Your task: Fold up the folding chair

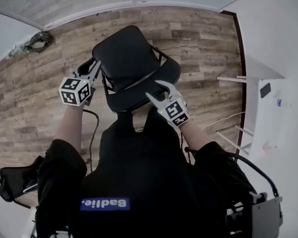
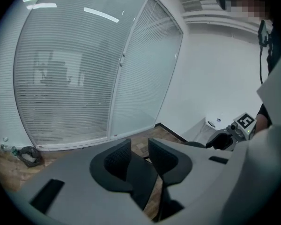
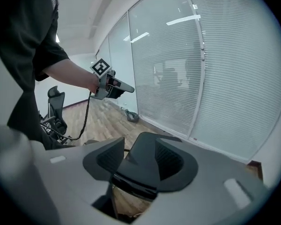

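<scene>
Leaning over in a dark shirt, one person (image 1: 139, 177) held two grippers. The left gripper (image 1: 95, 67) hung at the chair's left edge, its jaws a narrow slit apart and pinching nothing. The right gripper (image 1: 156, 89) sat at the near right edge, jaws spread wider, with black padding showing between them but not squeezed. One black chair (image 1: 124, 53) stood unfolded on the wood floor (image 1: 35, 88). Beyond it ran a glass wall (image 2: 75, 64) with blinds.
</scene>
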The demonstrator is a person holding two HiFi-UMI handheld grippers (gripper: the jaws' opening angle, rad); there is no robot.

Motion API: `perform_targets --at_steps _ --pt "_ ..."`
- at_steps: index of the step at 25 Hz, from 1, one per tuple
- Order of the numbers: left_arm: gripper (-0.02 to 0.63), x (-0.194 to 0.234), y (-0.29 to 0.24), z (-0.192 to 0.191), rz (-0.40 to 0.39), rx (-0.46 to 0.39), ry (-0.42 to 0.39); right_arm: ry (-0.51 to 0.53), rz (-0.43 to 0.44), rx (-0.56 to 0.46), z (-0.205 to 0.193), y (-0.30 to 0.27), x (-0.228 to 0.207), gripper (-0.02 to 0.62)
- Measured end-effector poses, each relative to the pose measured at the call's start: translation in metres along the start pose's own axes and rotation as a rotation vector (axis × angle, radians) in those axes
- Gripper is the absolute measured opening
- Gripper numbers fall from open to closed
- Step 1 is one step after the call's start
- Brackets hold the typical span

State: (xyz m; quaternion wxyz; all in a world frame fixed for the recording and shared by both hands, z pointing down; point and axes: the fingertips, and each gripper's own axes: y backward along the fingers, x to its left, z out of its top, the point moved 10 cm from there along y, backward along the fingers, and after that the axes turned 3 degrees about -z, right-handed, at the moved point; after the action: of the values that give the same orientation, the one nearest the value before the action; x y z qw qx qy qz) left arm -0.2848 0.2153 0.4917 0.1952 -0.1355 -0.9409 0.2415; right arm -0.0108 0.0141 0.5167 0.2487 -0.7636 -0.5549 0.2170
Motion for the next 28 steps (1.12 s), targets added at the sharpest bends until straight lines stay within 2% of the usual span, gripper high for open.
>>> perform_targets --at_steps 5,10,21,28 --pt "0.141 0.029 -0.021 -0.015 -0.029 0.077 -0.017 -0.037 -0.074 0.013 -0.002 -0.007 0.006 0.186" --pt "0.171 0.044 -0.048 -0.022 -0.030 0.137 -0.042 -0.103 -0.126 0.016 -0.012 -0.002 -0.007 0.196" --pt "0.191 0.033 -0.091 -0.032 0.049 0.218 -0.096 -0.170 -0.134 -0.030 -0.041 0.026 -0.042 0.202" --pt "0.207 0.072 -0.123 -0.052 0.000 0.272 -0.124 -0.281 -0.255 0.004 -0.053 0.020 -0.047 0.212"
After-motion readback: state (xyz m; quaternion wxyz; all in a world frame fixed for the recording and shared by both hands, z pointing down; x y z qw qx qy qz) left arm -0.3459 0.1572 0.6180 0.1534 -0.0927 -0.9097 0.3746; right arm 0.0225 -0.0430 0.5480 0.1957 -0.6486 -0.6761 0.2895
